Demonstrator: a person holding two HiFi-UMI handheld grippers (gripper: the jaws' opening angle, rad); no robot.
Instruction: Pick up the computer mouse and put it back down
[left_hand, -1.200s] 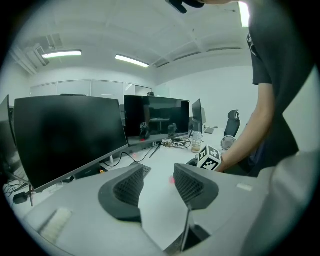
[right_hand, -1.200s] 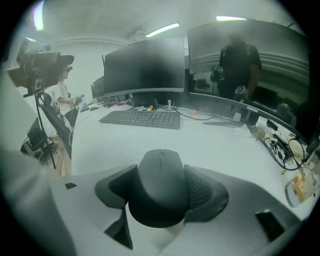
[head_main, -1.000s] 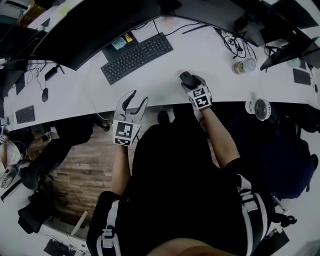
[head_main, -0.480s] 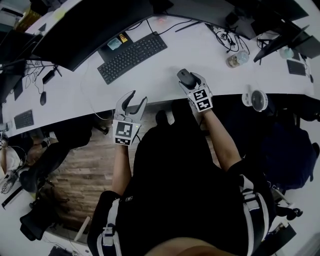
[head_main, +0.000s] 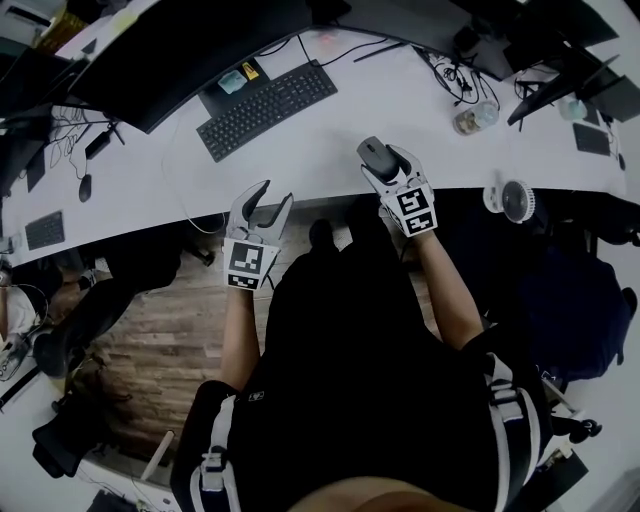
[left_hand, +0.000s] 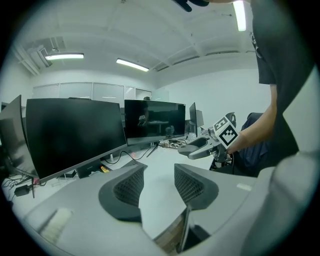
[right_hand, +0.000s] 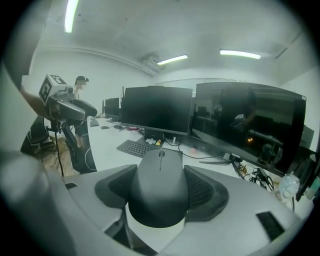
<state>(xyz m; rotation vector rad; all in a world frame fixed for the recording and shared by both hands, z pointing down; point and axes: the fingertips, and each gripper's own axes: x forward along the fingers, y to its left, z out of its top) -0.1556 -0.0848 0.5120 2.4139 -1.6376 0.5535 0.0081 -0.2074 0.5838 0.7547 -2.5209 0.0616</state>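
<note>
The right gripper (head_main: 380, 160) is clenched on the computer mouse (right_hand: 159, 186). Its two padded jaws press against the mouse's left and right flanks, and the scroll wheel end points away from the person, toward the monitors (right_hand: 156, 109). Seen from the left gripper view, the mouse sits in that grip above the white desk (head_main: 330, 130), not touching the surface. In the head view it hangs over the near part of the desk, to the right of the black keyboard (head_main: 267, 108) and well apart from it.

The left gripper (head_main: 270, 196) is released, its jaws standing apart with nothing between them. Its tips reach just over the desk's front edge, left of the right gripper, and bare desk and a strip of wooden floor (head_main: 170, 340) show through the gap. A small white fan (head_main: 513, 200) stands at the desk's edge, further to the right.
</note>
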